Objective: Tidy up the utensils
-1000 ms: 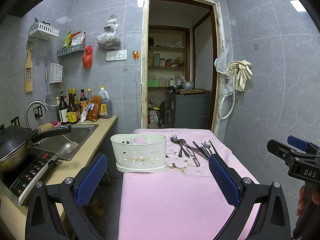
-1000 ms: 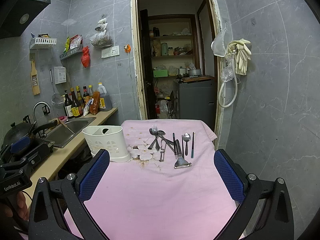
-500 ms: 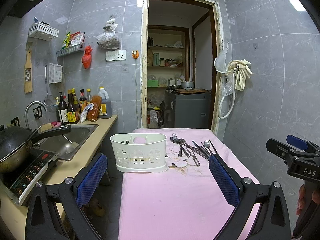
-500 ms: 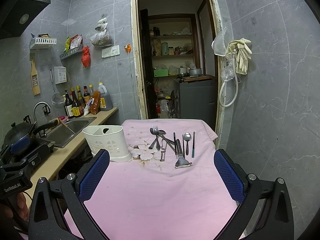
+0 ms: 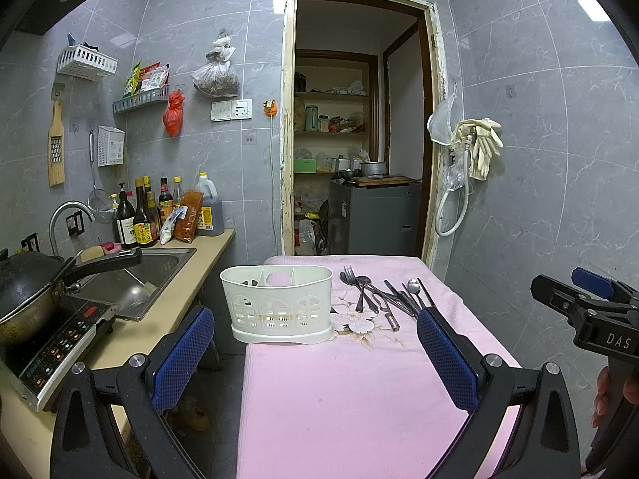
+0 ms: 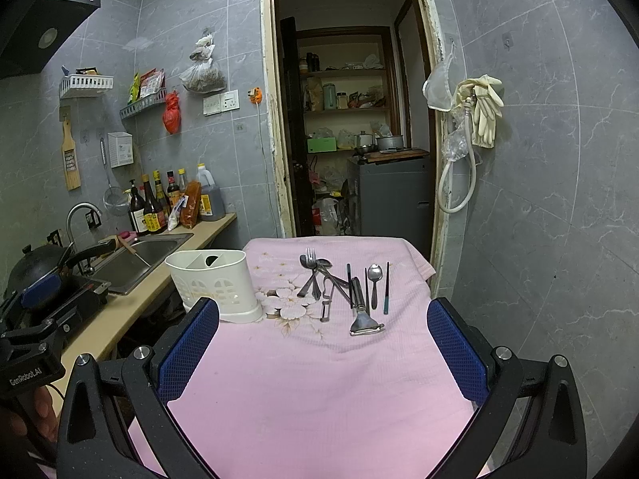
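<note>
A white slotted utensil caddy (image 5: 277, 302) (image 6: 213, 283) stands empty at the left edge of a pink-clothed table (image 5: 351, 391) (image 6: 319, 383). To its right lie several metal utensils: forks and spoons (image 6: 313, 273), a peeler (image 6: 362, 311), a small spoon (image 6: 374, 279) and dark chopsticks (image 6: 386, 288); the left wrist view shows the same pile (image 5: 383, 293). My left gripper (image 5: 315, 355) hovers open at the table's near left. Over the near edge, my right gripper (image 6: 321, 349) is open too, holding nothing.
A counter on the left carries a sink (image 5: 135, 279), an induction hob with a black wok (image 5: 28, 295) and sauce bottles (image 5: 155, 215). Behind the table is an open doorway (image 5: 355, 151) to a pantry. A tiled wall runs close along the right.
</note>
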`<state>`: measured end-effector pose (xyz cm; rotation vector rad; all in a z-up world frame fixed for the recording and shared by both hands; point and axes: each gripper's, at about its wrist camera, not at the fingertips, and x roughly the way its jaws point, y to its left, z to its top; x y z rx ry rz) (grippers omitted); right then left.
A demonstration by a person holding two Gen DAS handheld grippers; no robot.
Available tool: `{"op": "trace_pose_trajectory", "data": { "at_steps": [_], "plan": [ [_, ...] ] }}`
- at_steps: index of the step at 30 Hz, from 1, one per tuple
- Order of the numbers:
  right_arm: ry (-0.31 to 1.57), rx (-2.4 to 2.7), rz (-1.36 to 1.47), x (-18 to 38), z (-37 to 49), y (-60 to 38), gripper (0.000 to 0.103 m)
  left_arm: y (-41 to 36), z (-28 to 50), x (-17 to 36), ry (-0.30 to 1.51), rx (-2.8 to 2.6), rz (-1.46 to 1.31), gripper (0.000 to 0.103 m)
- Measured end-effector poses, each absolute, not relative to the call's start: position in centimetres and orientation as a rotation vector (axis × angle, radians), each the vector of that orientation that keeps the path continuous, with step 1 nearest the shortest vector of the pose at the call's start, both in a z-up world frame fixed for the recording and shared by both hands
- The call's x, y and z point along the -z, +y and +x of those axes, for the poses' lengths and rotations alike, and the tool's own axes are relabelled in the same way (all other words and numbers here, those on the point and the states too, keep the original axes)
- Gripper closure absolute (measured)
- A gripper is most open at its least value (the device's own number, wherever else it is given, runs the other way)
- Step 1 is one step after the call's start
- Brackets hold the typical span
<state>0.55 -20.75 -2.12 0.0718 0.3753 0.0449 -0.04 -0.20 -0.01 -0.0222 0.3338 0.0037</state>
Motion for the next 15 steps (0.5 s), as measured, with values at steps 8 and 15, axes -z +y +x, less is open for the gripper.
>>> {"op": "trace_pose_trajectory", "data": {
  "at_steps": [8, 15],
  "plan": [
    [0.373, -0.051, 0.064, 2.2, 0.4, -20.5, 0.001, -0.5, -0.2, -0.6, 0.338, -0.003, -0.025, 0.001],
    [0.364, -0.044, 0.056, 2.3, 0.4, -20.5, 0.001, -0.2, 0.7, 1.1, 0.363, 0.012, -0.029, 0.001]
  ]
}}
